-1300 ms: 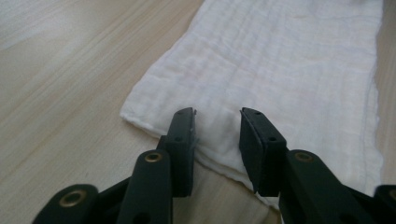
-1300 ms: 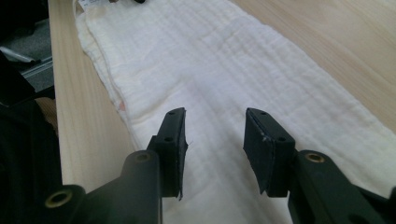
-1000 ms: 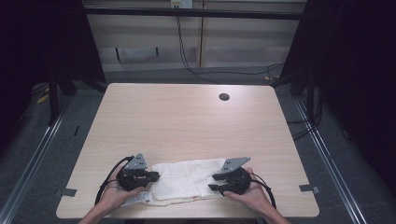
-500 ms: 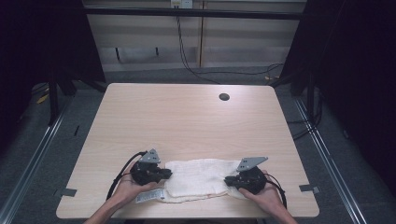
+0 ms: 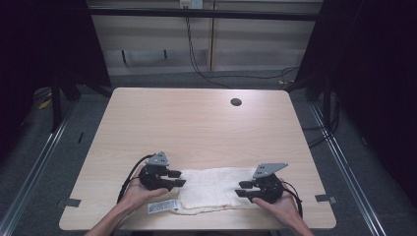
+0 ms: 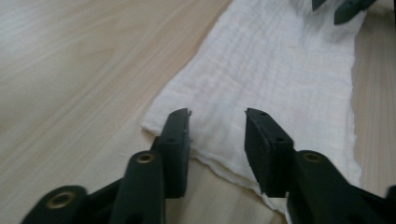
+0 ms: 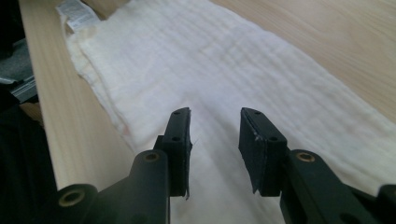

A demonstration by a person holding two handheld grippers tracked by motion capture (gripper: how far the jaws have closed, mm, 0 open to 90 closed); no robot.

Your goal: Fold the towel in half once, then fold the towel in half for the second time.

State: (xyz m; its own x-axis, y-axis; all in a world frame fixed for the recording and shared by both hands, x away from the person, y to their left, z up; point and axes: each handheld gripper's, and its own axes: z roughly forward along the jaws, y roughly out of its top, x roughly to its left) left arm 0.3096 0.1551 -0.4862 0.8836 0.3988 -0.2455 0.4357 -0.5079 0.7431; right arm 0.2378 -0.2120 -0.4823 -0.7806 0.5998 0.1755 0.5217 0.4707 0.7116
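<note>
With the folded white cloth [image 5: 216, 189] lying flat along the table's [image 5: 196, 128] near edge, I had both the left gripper [image 5: 173, 178] and right gripper [image 5: 244, 189] just opening, fingers apart over its ends, apparently releasing a completed fold.

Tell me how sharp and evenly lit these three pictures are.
High view: table bright, surroundings nearly black, all a little soft. Left gripper view: cloth weave crisp, the jaws nearest the lens soft. Right gripper view: cloth sharp, a dark patch at the left edge.
</note>
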